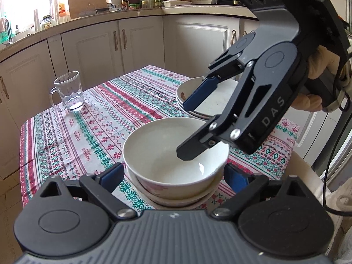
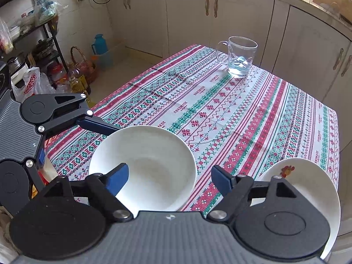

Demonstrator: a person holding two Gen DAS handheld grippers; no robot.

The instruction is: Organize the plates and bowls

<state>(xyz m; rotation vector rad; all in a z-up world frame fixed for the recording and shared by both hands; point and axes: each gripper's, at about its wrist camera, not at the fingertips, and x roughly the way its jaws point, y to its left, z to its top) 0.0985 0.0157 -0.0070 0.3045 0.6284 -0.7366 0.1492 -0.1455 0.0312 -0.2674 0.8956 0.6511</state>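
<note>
I have both grippers released: right gripper (image 1: 187, 129) spread above the top bowl (image 1: 173, 154), nested on the bowl stack for tidiness; left gripper (image 1: 173, 173) straddles it, not pressing.

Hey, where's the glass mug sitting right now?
The glass mug stands upright near the far left corner of the patterned tablecloth in the left wrist view, apart from the stacked bowls and the plate stack.
</note>
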